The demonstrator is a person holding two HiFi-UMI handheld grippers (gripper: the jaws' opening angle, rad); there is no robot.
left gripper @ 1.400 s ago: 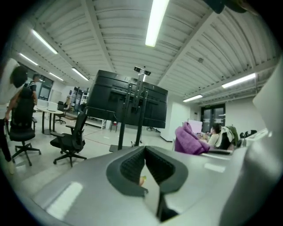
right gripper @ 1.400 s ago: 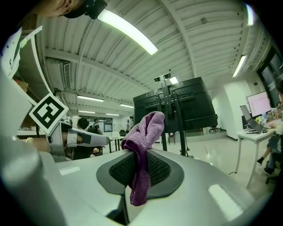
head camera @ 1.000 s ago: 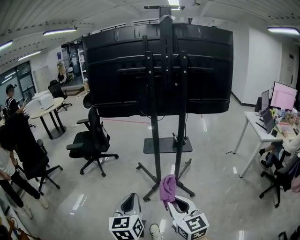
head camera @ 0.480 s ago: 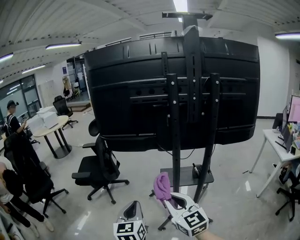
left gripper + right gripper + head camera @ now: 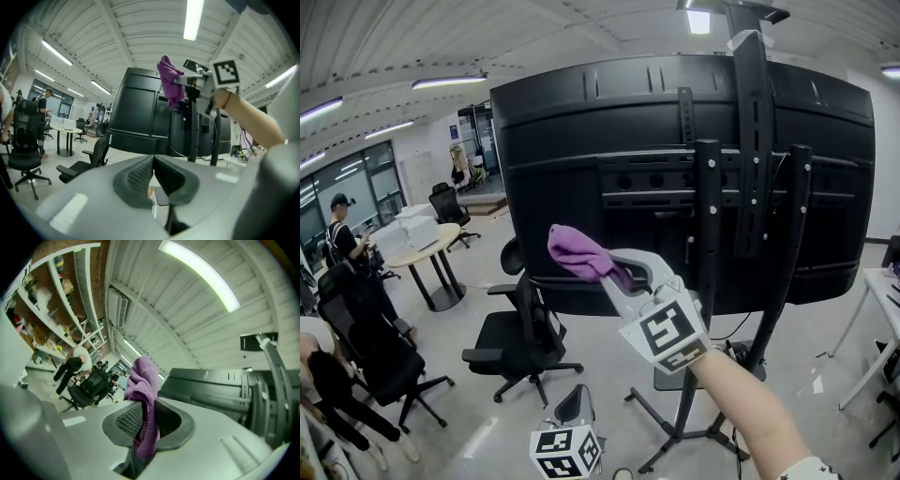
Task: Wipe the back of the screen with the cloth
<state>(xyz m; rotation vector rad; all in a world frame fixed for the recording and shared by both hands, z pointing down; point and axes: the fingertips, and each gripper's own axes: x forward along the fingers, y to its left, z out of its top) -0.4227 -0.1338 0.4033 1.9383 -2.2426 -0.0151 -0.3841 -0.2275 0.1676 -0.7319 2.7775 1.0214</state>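
The back of the big black screen [image 5: 609, 159] fills the head view, held on a black stand [image 5: 708, 281]. My right gripper [image 5: 614, 272] is raised in front of the screen's lower left part, shut on a purple cloth [image 5: 579, 253]. I cannot tell whether the cloth touches the panel. In the right gripper view the cloth [image 5: 146, 390] hangs pinched between the jaws, the screen [image 5: 211, 385] beyond it. My left gripper [image 5: 572, 408] stays low near the floor, jaws shut on nothing [image 5: 152, 161]. From there the cloth [image 5: 171, 84] shows above.
A black office chair [image 5: 520, 337] stands left of the stand's legs [image 5: 670, 436]. A round table [image 5: 422, 248] and people [image 5: 342, 234] are at the far left. A white desk [image 5: 877, 286] edges in at right.
My right gripper has risen with the cloth from near the floor up to the screen's lower left. The screen looms closer. The left gripper stays low.
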